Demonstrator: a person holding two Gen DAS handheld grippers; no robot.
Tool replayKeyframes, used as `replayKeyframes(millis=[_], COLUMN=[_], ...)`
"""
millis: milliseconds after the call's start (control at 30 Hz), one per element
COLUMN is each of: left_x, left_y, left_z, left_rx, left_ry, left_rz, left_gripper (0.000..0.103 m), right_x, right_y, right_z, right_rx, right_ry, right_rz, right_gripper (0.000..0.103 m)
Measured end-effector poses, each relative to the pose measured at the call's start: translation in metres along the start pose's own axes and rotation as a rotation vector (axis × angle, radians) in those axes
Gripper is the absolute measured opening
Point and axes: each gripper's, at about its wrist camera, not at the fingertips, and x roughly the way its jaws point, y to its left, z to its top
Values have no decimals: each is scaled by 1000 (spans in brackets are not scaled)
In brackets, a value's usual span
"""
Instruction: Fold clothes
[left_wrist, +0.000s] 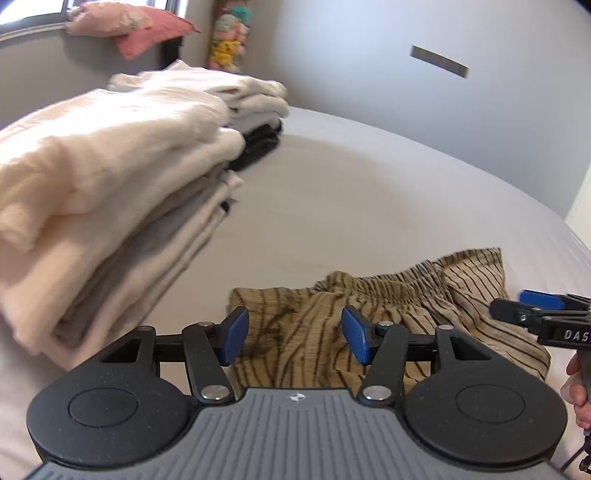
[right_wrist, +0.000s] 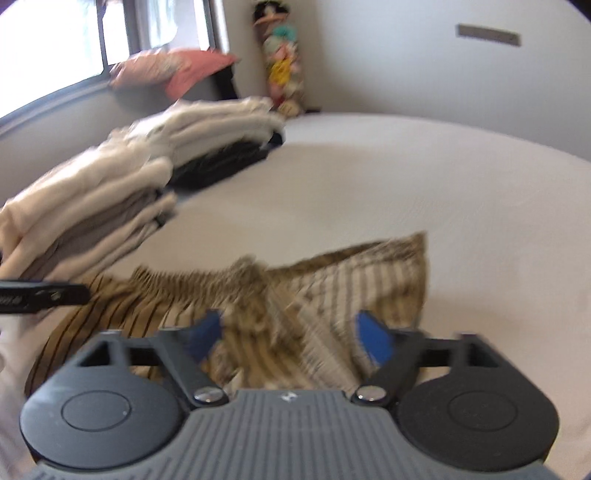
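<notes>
Tan shorts with dark stripes (left_wrist: 369, 306) lie crumpled on the pale bed sheet (left_wrist: 351, 192), waistband gathered. My left gripper (left_wrist: 295, 334) is open just above the shorts' near left part, holding nothing. My right gripper (right_wrist: 291, 338) is open over the shorts (right_wrist: 295, 295), which lie between and beyond its blue pads; the view is motion-blurred. The right gripper also shows at the right edge of the left wrist view (left_wrist: 543, 310), and the left gripper shows at the left edge of the right wrist view (right_wrist: 44, 295).
A tall stack of folded cream and grey clothes (left_wrist: 110, 206) sits close on the left, with a second stack of white and black clothes (left_wrist: 240, 107) behind it. Pink pillows (left_wrist: 129, 26) lie by the window. A grey wall (left_wrist: 406, 92) lies beyond the bed.
</notes>
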Motion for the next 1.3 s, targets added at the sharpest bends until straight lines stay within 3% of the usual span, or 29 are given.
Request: replayKeyframes(millis=[167,400,533,700,833,967,1067,1133,1300], left_x=[9,32,41,48,51,55,56,56,48], left_y=[12,33,33,28,31,29,23,19,11], left_z=[-7,-9,-7,-8,-8,-6,-6,-6,-2], left_rx=[-128,-239,-218,-164,-176,-169,-142,-123,-94], left_ry=[97,170,160,139,119,111,111,110,84], left_rz=[3,18,5,-17,-44,-55,-61,-66,-72], left_gripper=[71,71,71,71,67,43,22,15,9], right_x=[10,31,44,56,63,65,65,65,57], right_y=[-13,-30,-40,-35,-22,-23,-17,-9,0], right_z=[-3,-5,0,5,3,3,2,1,7], right_rx=[21,42,61,49,-24,-20,-56,-89,-101], right_ry=[58,115,116,129,134,120,112,102,72], right_rz=[-69,-80,-76,1,-19,-30,-20,-11,-27], right_gripper=[95,97,97,95,77,59,38,18,13])
